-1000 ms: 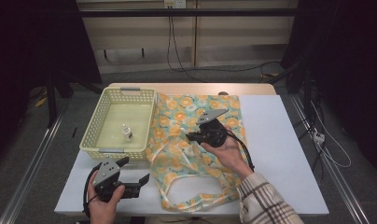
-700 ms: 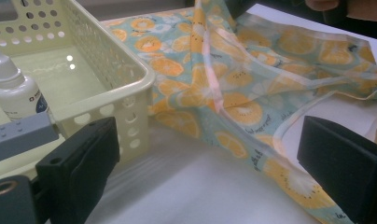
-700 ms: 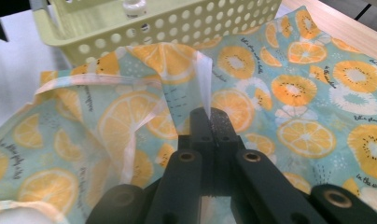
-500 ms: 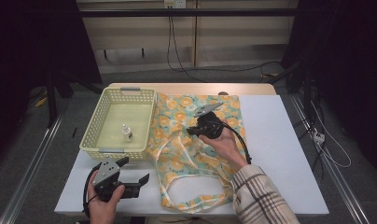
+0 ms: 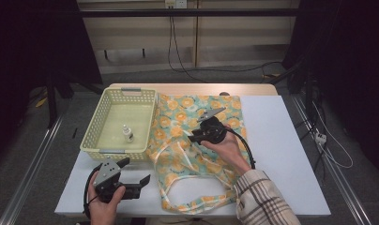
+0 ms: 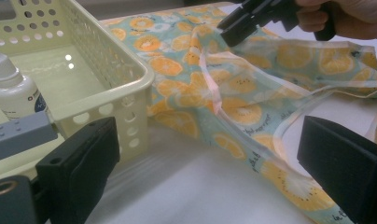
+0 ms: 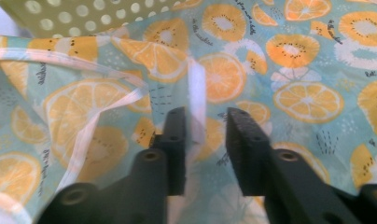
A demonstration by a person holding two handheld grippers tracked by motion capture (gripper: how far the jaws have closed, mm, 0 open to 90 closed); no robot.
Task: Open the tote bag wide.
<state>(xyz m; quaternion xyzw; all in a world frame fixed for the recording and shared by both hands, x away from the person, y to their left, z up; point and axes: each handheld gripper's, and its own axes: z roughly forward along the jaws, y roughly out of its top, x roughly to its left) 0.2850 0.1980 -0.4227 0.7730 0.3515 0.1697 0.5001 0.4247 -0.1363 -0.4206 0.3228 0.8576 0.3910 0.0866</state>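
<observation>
Fruit-print bag (image 5: pixel 197 140) spread on white surface (image 5: pixel 281 154) beside yellow basket (image 5: pixel 96 136); pale strap (image 7: pixel 196 98) between right gripper (image 7: pixel 203 126) jaws, slightly apart. Left gripper (image 5: pixel 143 180) near front edge, jaws wide apart, holding nothing.

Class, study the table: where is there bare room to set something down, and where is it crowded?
Free: the white table right of the fruit-print bag, and the basket floor around the small bottle. Crowded: the middle, with the bag's straps and right gripper; front-left holds the left gripper.
</observation>
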